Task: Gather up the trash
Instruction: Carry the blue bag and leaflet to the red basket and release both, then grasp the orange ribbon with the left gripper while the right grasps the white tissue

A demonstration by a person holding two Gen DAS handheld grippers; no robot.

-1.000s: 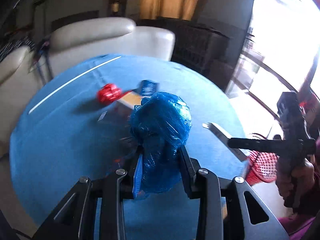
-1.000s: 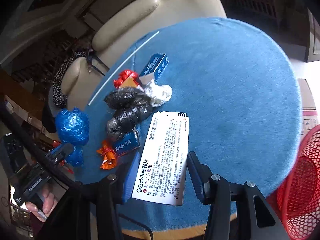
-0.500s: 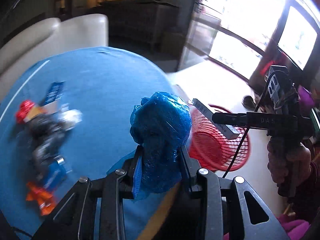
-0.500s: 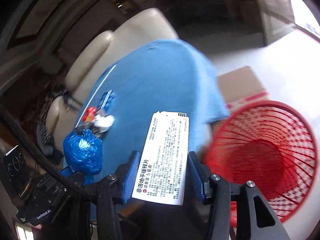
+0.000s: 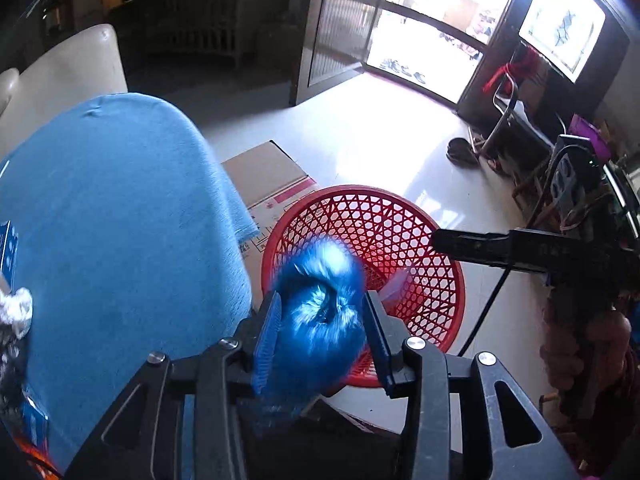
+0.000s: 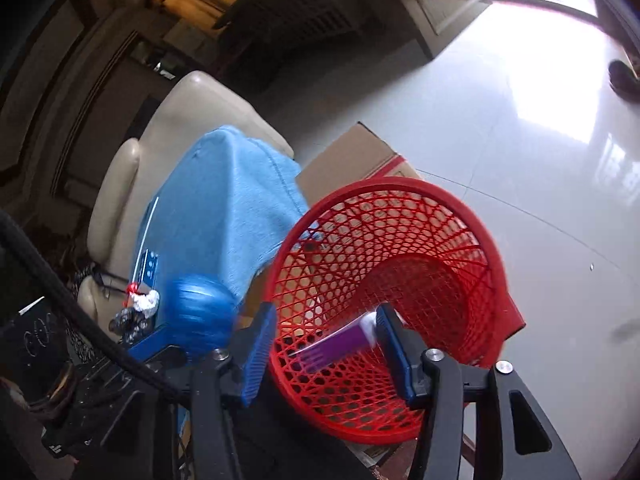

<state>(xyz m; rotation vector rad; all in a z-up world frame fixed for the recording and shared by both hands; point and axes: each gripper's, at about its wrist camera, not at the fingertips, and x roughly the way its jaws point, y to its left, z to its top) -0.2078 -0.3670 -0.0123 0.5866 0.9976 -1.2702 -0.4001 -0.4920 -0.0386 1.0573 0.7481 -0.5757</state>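
My left gripper [image 5: 322,312] has its jaws wide apart around a crumpled blue plastic bag [image 5: 320,312], which is motion-blurred between them over the near rim of the red mesh basket [image 5: 440,256]; I cannot tell whether the pads still touch it. That bag also shows in the right wrist view [image 6: 202,314]. My right gripper [image 6: 326,334] is open above the red mesh basket [image 6: 472,216]. A white and purple medicine box [image 6: 340,346] lies blurred below it inside the basket.
A round table with a blue cloth [image 5: 112,216] stands left of the basket, with foil, black bags and a blue carton [image 6: 148,266] on it. A cardboard box [image 5: 268,176] sits on the floor between table and basket. A cream sofa [image 6: 192,120] is behind.
Both grippers swung from over the table to over the red basket. The right gripper opened and the medicine box dropped into the basket. The left jaws widened and the blue bag is blurred.
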